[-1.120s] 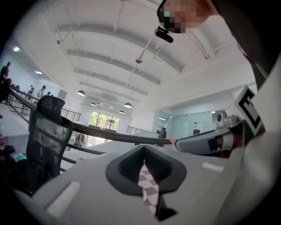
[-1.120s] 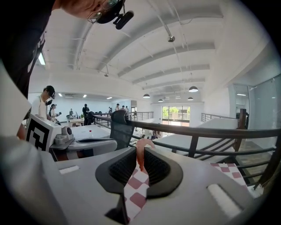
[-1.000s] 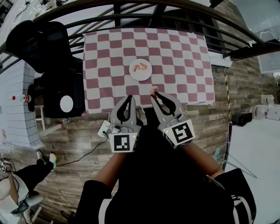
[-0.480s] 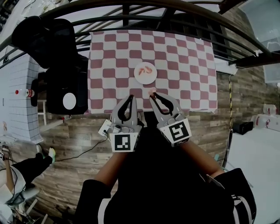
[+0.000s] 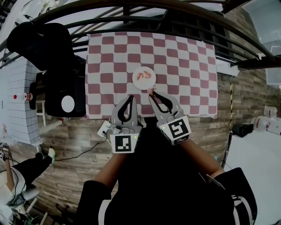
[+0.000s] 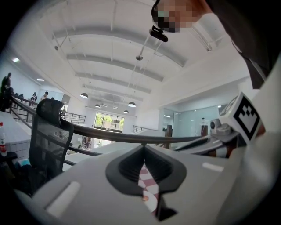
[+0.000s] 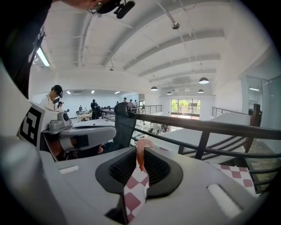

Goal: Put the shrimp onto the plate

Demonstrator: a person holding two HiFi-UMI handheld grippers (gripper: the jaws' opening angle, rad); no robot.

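Observation:
A white plate (image 5: 143, 78) with pink shrimp (image 5: 142, 75) on it lies in the middle of the red-and-white checkered table (image 5: 184, 57). My right gripper (image 5: 151, 93) is shut on another pink shrimp (image 7: 140, 151), which sticks up from its tips. It hovers over the table's near part, just short of the plate's near rim. My left gripper (image 5: 131, 97) is beside it on the left, shut with nothing in it. In the left gripper view, a sliver of the plate (image 6: 150, 201) and the cloth shows below the left gripper (image 6: 142, 163).
A black office chair (image 5: 44, 48) and a black box (image 5: 66, 94) stand left of the table. A dark metal railing (image 5: 131, 6) curves behind its far edge. A white power strip (image 5: 104, 128) lies on the wooden floor by the near left corner.
Both grippers have stayed side by side, and the plate now appears closer to the right gripper's tips. The shrimp stays in the right gripper.

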